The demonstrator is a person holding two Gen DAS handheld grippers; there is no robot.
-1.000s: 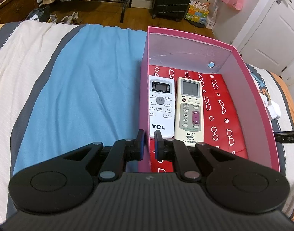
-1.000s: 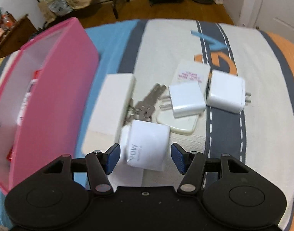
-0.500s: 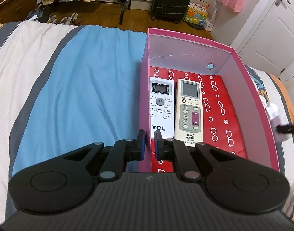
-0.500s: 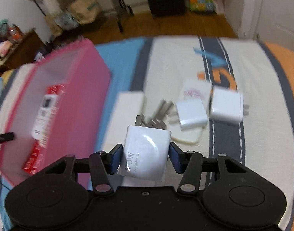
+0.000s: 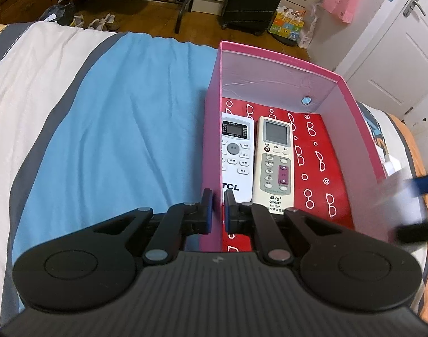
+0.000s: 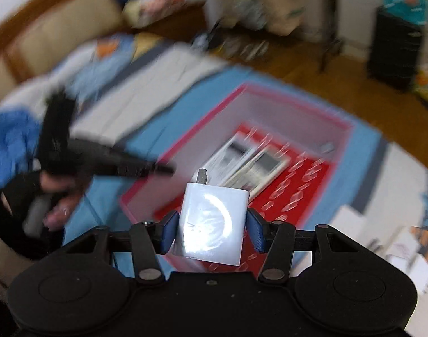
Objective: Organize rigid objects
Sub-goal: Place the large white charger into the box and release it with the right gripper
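- Right wrist view: right gripper [image 6: 211,231] clamps the charger [image 6: 212,224], above the box [image 6: 295,95].
- Left gripper [image 5: 218,209] pinches the box's near wall, fingers narrow.
- Risk: a hasty release, and the charger could strike the remotes [image 5: 256,157].

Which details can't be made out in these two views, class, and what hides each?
- Right wrist view: remote controls in the pink box; motion blur smears their buttons.
- Same view: white charger print lost to glare.
- Left wrist view: right gripper blurred, cut by the edge.
- Left gripper hides the box's near-left corner.
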